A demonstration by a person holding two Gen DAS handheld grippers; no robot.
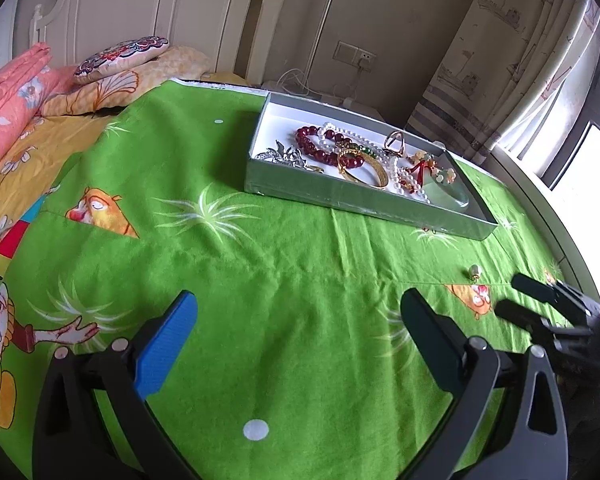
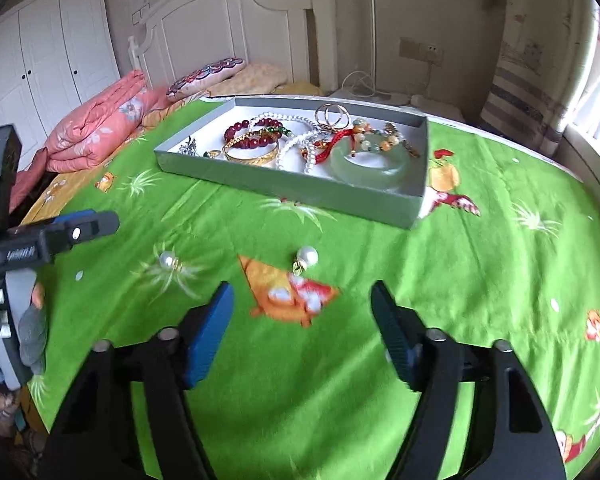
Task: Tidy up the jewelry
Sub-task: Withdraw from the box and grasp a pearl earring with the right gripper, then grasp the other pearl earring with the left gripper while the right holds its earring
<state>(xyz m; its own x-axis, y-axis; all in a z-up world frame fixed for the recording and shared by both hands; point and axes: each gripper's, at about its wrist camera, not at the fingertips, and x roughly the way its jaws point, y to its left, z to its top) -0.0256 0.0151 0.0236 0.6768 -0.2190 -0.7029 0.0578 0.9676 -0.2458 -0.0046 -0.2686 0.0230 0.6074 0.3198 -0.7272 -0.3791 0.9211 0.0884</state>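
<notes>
A grey tray (image 2: 292,190) on the green cloth holds a pale jade bangle (image 2: 368,165), a gold bangle (image 2: 252,154), a red bead bracelet (image 2: 249,133), white bead strands and rings. Two pearl earrings lie loose on the cloth in front of it. One pearl earring (image 2: 307,258) sits just beyond my right gripper (image 2: 302,312), which is open and holds nothing. The other pearl earring (image 2: 168,260) lies further left, beside my left gripper (image 2: 100,222). In the left wrist view my left gripper (image 1: 300,320) is open and empty over bare cloth; only one earring (image 1: 475,271) shows, near the right gripper (image 1: 506,294).
The tray (image 1: 340,196) sits at the far side of the green cartoon-print cloth (image 1: 260,260) spread over a bed. Folded pink bedding (image 2: 100,128) and pillows (image 1: 120,56) lie at the left by a white headboard. A window and curtain (image 1: 520,60) are on the right.
</notes>
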